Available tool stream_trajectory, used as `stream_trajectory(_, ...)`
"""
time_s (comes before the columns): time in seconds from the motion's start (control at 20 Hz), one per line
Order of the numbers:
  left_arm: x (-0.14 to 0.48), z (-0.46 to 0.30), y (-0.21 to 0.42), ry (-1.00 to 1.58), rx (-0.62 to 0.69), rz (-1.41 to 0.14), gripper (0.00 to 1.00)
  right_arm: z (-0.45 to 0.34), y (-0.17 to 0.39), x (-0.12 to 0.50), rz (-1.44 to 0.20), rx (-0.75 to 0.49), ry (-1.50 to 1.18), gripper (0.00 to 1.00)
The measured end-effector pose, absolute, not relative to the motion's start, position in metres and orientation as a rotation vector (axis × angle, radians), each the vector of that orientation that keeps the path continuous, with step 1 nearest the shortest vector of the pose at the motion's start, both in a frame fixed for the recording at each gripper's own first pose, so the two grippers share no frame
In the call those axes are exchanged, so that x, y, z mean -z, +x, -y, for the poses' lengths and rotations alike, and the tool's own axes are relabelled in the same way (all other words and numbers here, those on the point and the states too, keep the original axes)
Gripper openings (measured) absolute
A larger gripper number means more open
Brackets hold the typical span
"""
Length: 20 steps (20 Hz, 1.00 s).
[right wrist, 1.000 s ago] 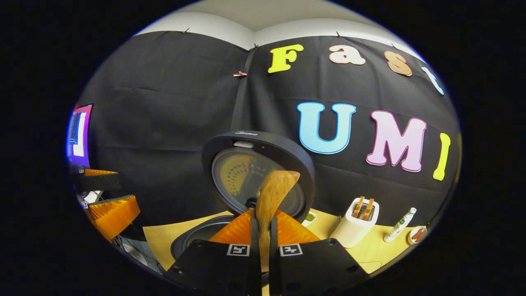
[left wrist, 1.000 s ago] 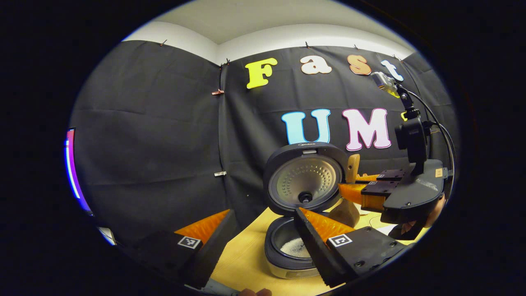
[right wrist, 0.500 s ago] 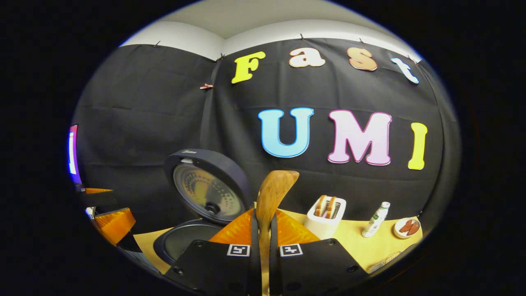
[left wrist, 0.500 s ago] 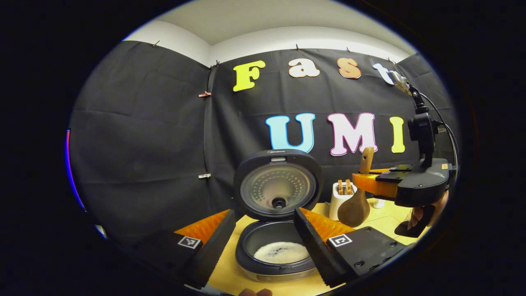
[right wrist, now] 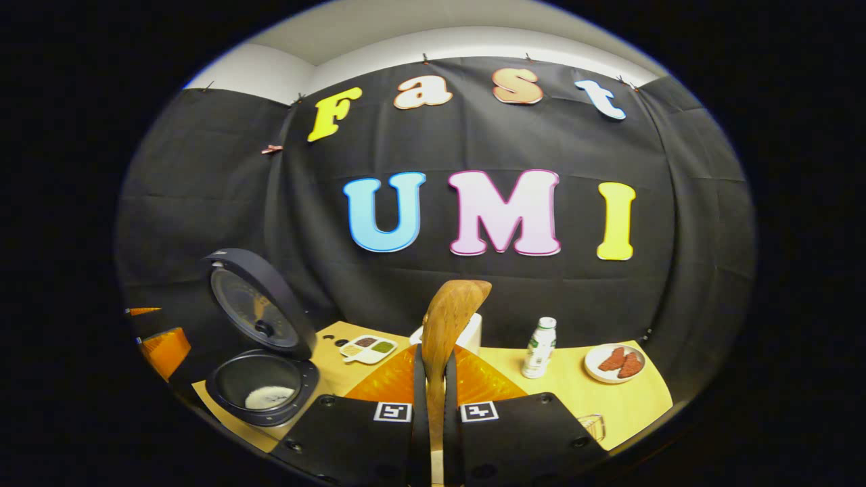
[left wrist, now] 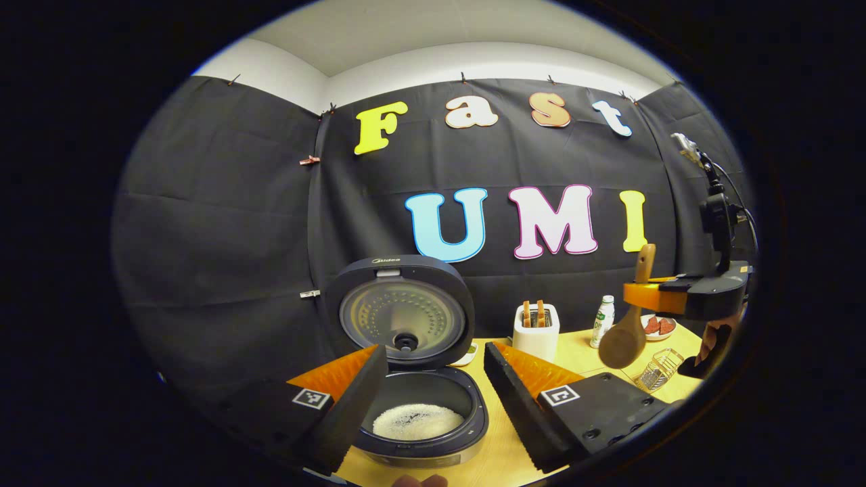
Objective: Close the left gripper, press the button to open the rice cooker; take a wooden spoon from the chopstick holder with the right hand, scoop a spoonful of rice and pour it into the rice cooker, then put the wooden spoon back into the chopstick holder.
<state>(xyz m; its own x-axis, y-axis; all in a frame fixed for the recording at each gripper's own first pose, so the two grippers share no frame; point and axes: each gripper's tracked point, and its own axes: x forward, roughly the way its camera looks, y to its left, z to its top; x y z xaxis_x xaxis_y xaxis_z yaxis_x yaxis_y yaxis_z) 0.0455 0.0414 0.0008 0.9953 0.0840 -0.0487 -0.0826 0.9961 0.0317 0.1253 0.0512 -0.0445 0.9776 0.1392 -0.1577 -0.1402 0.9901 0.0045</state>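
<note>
The rice cooker stands open on the table, lid upright and white rice in its pot. My left gripper hovers over it, open, one finger on each side of the pot. Off to the right, above the table, the right gripper holds the wooden spoon with its bowl hanging down. In the right gripper view my right gripper is shut on the spoon's handle, and the open cooker sits low at the left. A wire holder stands below the spoon.
A white toaster with bread, a small bottle and a plate of red slices line the back of the wooden table. A divided dish lies beside the cooker. The left gripper's orange fingers show at far left.
The right gripper has carried the spoon rightward, away from the cooker and toward the table's right end. The cooker has slid left in both views; the left gripper stays open.
</note>
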Motion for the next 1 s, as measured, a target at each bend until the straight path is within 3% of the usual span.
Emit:
stream_trajectory(0.45,-0.007,-0.015,0.056,0.048,-0.123,-0.055,0.97,0.082,0.131,0.071,-0.194,0.040,-0.019,0.12)
stream_trajectory(1.0,-0.031,0.005,0.050,0.055,-0.150,-0.034,0.97,0.151,0.141,0.131,-0.299,0.164,-0.008,0.12)
